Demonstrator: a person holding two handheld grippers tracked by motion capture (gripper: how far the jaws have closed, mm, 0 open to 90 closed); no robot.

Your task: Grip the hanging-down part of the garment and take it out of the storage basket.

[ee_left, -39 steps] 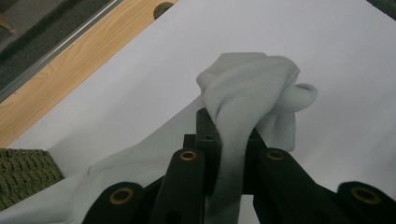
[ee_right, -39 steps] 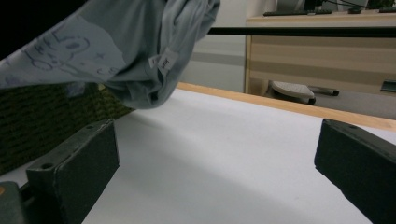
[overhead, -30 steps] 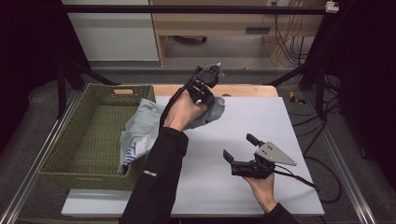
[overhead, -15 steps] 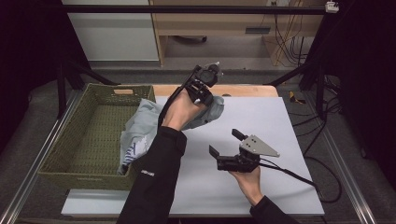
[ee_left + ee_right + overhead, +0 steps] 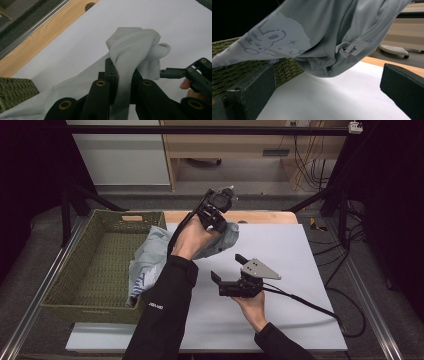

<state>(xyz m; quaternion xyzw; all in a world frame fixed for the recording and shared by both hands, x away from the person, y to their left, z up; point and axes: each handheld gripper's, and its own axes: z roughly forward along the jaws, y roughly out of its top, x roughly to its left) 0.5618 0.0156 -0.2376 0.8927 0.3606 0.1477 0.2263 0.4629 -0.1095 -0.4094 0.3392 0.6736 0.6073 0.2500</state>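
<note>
High view: the right hand-held gripper [image 5: 226, 268] has slid across the white desk [image 5: 300, 270] toward the hanging cloth since a second ago, while the left hand-held gripper [image 5: 220, 205] has kept its place, raised over the desk's far edge. The left one is clamped on a pale grey T-shirt [image 5: 150, 260], whose body trails down and left over the rim of the green woven basket [image 5: 75, 270]. The right one's jaws stand apart, empty, pointing at the shirt but short of it. I judge the approach as the start of a second grasp, so the shirt can be spread or lifted clear of the basket.

Left gripper view: the left hand-held gripper [image 5: 122, 82] pinches a bunched fold of the T-shirt [image 5: 135, 47], which bulges above the closed jaws; the right hand-held gripper [image 5: 175, 73] shows just beside that fold, not touching.

Right gripper view: the T-shirt [image 5: 317, 37] hangs ahead and above, between the wide-apart jaws but beyond them, its printed cartoon at left and a small label [image 5: 353, 50] near the low edge. The basket [image 5: 287, 67] stands behind it.
</note>
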